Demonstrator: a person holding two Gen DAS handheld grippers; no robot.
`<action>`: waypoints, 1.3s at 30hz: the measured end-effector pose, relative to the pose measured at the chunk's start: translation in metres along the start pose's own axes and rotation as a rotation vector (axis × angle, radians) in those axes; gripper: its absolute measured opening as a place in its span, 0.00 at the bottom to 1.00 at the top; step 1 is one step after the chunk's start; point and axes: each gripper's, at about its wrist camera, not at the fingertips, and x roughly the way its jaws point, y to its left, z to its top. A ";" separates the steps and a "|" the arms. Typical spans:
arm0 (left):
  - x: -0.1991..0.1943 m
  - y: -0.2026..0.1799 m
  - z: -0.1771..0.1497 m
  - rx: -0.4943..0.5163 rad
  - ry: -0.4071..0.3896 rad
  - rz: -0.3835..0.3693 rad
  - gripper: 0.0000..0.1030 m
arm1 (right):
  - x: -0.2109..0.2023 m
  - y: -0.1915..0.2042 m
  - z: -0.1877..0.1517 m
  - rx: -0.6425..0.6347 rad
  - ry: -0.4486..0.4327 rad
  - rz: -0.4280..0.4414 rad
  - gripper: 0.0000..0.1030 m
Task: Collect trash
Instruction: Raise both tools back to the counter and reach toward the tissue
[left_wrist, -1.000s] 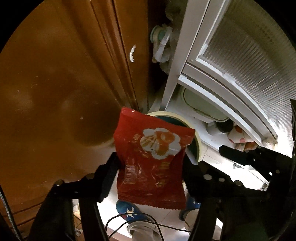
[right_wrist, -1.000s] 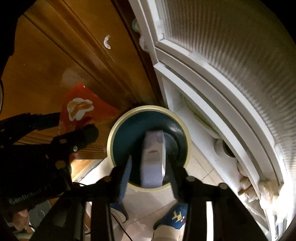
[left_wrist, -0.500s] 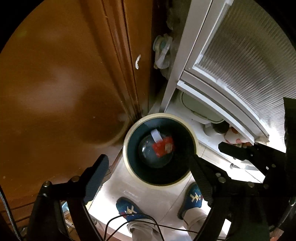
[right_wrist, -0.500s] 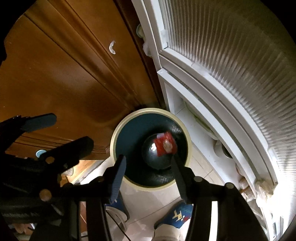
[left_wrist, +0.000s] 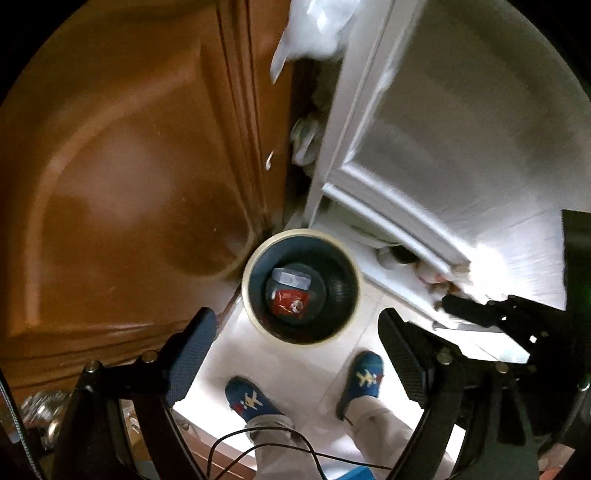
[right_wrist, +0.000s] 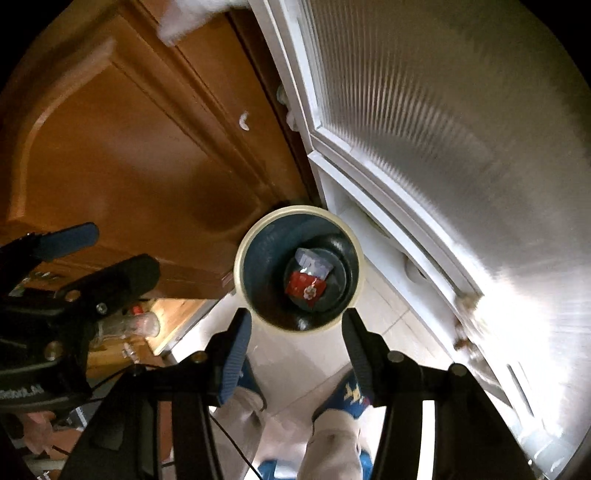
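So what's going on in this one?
A person stands over a round bin on the floor, a gripper in each hand. The left gripper and the right gripper are both open and empty above it; the left one's jaws have just been opening, with nothing between them. A red snack packet and a pale grey pack lie at the bottom of the bin. The bin sits in the corner between a brown wooden door and a white glass door.
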 end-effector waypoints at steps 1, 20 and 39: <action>-0.012 -0.003 0.000 0.000 -0.007 -0.010 0.87 | -0.013 0.002 -0.001 -0.004 0.008 0.003 0.50; -0.244 -0.039 0.047 -0.049 -0.328 -0.057 0.98 | -0.255 0.027 0.006 -0.332 -0.312 0.041 0.50; -0.357 -0.046 0.122 0.006 -0.556 0.155 0.99 | -0.370 0.025 0.108 -0.287 -0.569 0.160 0.50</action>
